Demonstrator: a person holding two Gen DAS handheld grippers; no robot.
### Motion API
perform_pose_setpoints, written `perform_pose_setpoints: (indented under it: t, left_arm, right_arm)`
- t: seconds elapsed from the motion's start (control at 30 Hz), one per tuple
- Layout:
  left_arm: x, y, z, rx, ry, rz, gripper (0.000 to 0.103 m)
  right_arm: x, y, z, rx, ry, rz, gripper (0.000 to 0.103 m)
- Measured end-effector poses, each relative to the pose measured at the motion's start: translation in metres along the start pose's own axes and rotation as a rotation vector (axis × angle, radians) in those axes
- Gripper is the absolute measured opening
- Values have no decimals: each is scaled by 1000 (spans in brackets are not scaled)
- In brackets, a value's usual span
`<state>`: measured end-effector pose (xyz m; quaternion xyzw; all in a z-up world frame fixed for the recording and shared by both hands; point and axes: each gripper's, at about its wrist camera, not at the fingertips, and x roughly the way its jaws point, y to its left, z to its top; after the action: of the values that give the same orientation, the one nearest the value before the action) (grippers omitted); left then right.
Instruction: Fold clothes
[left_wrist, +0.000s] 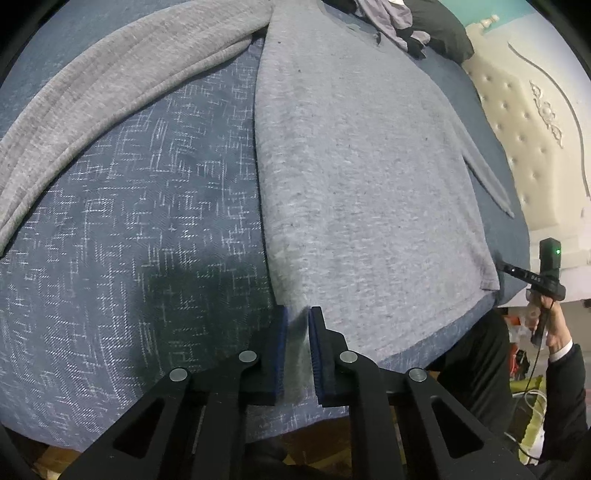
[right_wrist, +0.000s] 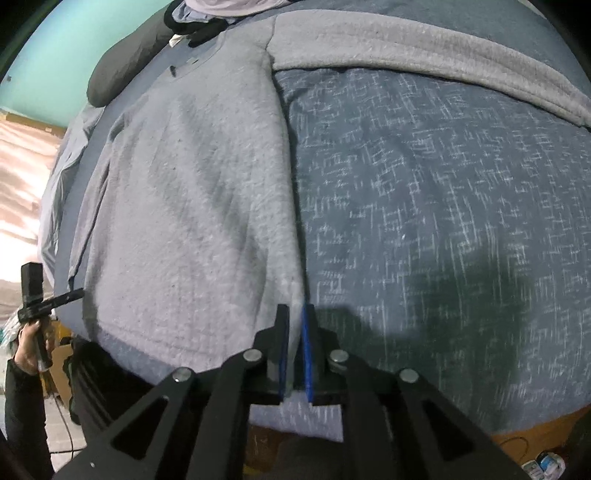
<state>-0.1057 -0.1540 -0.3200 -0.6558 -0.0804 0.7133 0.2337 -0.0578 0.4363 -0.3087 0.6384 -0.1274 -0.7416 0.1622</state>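
I have the left gripper (left_wrist: 297, 314) low at the near hem of the grey sweater (left_wrist: 362, 177), its blue pads pinched on that hem corner. My right gripper (right_wrist: 295, 312) likewise clamps a hem corner of the sweater, which lies flat on the blue patterned bedspread (left_wrist: 147, 221). Only the left view shows the cream tufted headboard (left_wrist: 524, 122) beyond the sweater; only the right shows a dark pillow (right_wrist: 125, 62).

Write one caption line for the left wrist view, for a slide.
Left gripper pinches the hem corner of a gray sweater spread on a blue bedspread.
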Motion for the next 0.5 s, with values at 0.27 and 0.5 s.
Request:
perform_pose_setpoints:
  t: [0.27, 0.5]
  left_arm:
    - [-16, 11, -16, -4, 20, -31, 13]
    - [-15, 9, -22, -4, 32, -51, 13]
  right_arm:
    - [13, -4, -8, 56, 66, 33, 23]
    - [19, -6, -6, 81, 87, 56, 27]
